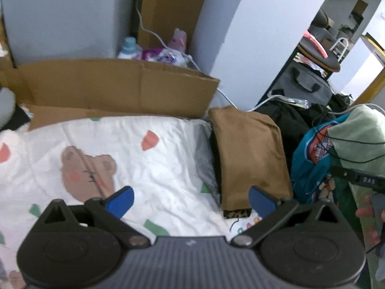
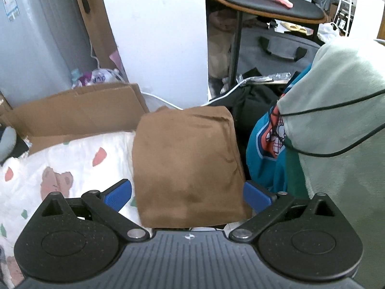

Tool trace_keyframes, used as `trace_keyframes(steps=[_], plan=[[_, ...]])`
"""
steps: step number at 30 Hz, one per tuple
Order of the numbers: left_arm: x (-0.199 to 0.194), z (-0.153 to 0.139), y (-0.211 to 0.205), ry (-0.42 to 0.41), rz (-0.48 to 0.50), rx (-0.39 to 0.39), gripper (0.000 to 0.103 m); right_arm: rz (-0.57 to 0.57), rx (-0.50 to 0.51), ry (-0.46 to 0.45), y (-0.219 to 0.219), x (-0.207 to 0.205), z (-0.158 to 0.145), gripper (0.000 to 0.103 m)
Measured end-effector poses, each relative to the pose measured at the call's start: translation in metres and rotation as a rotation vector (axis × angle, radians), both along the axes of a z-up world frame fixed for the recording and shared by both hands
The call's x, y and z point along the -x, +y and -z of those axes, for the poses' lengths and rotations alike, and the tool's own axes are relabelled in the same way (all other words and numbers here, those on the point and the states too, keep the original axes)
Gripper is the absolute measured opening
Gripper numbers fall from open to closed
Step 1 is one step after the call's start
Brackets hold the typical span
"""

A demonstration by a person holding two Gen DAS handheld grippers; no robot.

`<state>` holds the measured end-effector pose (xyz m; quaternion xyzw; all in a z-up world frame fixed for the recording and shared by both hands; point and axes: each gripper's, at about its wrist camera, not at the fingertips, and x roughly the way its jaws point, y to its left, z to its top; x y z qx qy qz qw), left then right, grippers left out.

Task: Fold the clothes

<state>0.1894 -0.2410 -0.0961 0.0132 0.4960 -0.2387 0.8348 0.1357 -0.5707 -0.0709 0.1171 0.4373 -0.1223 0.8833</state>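
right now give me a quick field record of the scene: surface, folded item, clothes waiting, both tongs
surface: white bear-print quilt
folded item: brown garment, folded flat at the quilt's right edge
clothes waiting: teal garment and pale green fleece, heaped right of the brown one
left tongs: open, nothing between the fingers
right tongs: open, above the brown garment, not gripping it
backdrop: cardboard box

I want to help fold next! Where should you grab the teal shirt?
Probably its upper edge, from above, with the right hand-held gripper. The teal shirt hangs crumpled beside the folded brown garment, partly under a green blanket, so only that side is exposed.
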Motion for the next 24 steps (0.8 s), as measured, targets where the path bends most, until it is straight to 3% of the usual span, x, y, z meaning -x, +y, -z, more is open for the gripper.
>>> trace_keyframes(steps=[11,17,24], plan=[[0.037,-0.083,0.068,-0.037,-0.143,-0.044,0.103,-0.062,-0.062,-0.014,0.039,0.020,-0.064,0.102],[0.059,-0.117,0.104,-0.060,-0.152,-0.119,0.103,-0.058,-0.085,-0.024,0.061,0.036,-0.102,0.102],[0.082,-0.165,0.148,-0.073,-0.169,-0.117,0.103,-0.066,-0.080,-0.019,0.088,0.051,-0.152,0.102]])
